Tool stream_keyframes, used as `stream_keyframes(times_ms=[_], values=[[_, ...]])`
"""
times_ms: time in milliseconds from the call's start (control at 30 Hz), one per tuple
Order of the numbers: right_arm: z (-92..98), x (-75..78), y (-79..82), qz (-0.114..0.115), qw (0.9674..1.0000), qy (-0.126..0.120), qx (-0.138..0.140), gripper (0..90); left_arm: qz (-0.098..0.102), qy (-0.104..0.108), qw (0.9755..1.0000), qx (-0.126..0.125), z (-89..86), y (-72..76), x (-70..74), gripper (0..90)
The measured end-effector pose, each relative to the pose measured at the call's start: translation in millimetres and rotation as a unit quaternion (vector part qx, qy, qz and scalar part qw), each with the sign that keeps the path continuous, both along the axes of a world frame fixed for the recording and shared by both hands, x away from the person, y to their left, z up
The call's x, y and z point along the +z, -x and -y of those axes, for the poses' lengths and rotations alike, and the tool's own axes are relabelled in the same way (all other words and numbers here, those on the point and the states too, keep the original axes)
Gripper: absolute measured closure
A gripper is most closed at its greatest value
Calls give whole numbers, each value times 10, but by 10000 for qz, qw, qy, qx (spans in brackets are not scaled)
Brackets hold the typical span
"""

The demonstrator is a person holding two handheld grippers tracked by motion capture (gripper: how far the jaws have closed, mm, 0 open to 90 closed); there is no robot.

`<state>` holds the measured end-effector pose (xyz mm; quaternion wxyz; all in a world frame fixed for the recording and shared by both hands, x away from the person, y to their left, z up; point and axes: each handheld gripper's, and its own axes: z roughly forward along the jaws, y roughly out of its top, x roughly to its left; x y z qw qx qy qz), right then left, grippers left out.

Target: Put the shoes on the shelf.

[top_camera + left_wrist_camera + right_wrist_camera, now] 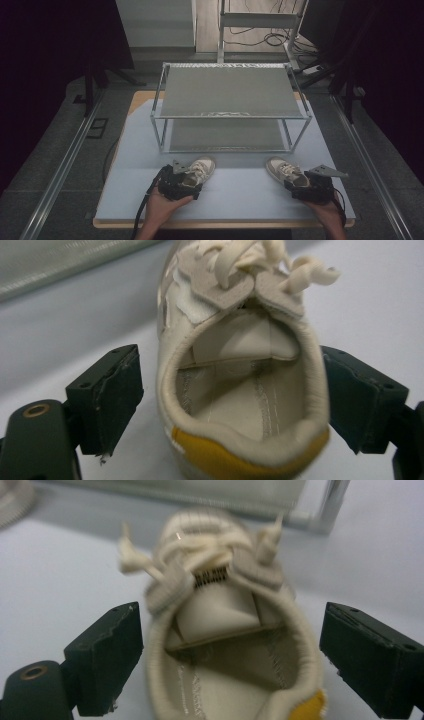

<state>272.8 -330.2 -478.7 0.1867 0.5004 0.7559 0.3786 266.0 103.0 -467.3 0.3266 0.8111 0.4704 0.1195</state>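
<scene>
L gripper (186, 176): jaws apart, straddling heel of left shoe (240, 390), gap on one side, other pad close or touching, can't tell. R gripper (300, 181): jaws apart, either side of right shoe (225, 650) heel, not clamped. Beyond both toes: wire rack (230, 117) on table (240, 195).

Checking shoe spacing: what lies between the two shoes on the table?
Nothing: in the high view, bare table separates the left shoe from the right shoe.
</scene>
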Motion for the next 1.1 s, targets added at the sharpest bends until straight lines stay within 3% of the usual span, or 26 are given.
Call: stream_keyframes(times_ms=[200,433,867,1100], values=[[-24,-144,-65,-149,9999,-5,58,176,-144,-25,9999,-8,34,-46,-75,199],[-62,-104,-95,-162,9998,29,121,200,-161,-109,9998,-47,52,-54,-67,248],[-66,-60,-105,-171,9997,104,164,267,11,-77,9999,-103,2,-40,-64,304],[-86,-48,-103,-252,9993,162,216,255,-115,-104,9997,-187,-31,-54,-47,296]])
